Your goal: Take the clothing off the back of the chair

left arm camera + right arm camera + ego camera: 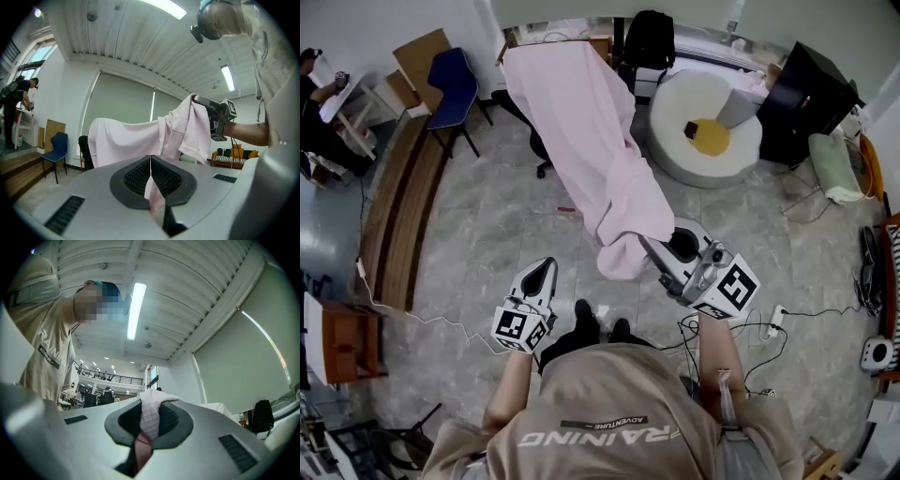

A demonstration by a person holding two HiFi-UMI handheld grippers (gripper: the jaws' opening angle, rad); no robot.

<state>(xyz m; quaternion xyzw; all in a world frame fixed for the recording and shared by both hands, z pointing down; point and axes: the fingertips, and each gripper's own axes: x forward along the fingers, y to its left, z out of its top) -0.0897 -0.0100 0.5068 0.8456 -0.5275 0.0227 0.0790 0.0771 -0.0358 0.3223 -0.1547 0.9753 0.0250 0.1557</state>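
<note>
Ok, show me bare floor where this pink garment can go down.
The widest bare floor lies between the pink garment and the wooden step. A smaller patch sits between the round white seat and the cables. It is crowded around those cables.

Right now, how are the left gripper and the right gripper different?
The left gripper pinches just a thin edge of the pink cloth; the right gripper holds a thick bunch. The left gripper points about level toward the chair; the right gripper tilts upward. Both are shut on the same cloth.
</note>
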